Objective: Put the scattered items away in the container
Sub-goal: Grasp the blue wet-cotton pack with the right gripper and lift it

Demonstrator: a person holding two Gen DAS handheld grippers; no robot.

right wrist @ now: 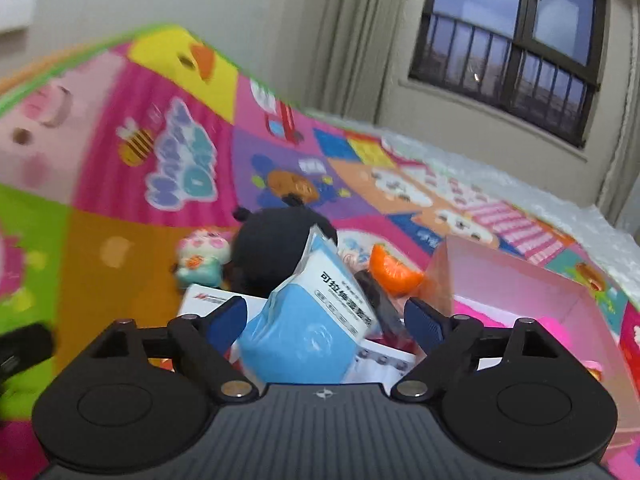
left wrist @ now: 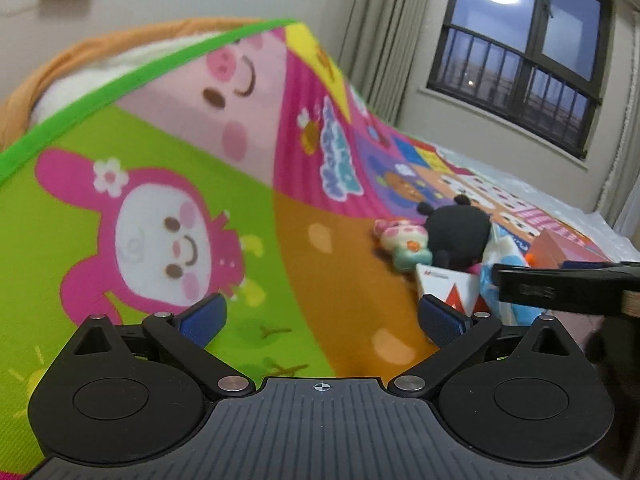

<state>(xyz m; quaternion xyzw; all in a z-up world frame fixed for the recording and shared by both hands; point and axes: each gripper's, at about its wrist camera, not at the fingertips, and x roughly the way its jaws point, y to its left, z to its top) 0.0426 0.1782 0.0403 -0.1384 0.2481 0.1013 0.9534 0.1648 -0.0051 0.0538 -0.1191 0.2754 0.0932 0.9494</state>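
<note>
The right gripper (right wrist: 324,316) is spread wide, nothing clamped; the blue-and-white packet (right wrist: 308,320) stands between its fingers, untouched so far as can be judged. The pink container (right wrist: 520,280) is seen at three o'clock, just beside the pile. The left gripper (left wrist: 322,316) is likewise held apart and empty over the play mat (left wrist: 140,200). A slip is judged likely: the packet looks soft and tilted, propped on a white box (right wrist: 208,300), and may buckle or topple against the orange segment (right wrist: 394,274) if pinched off-centre.
</note>
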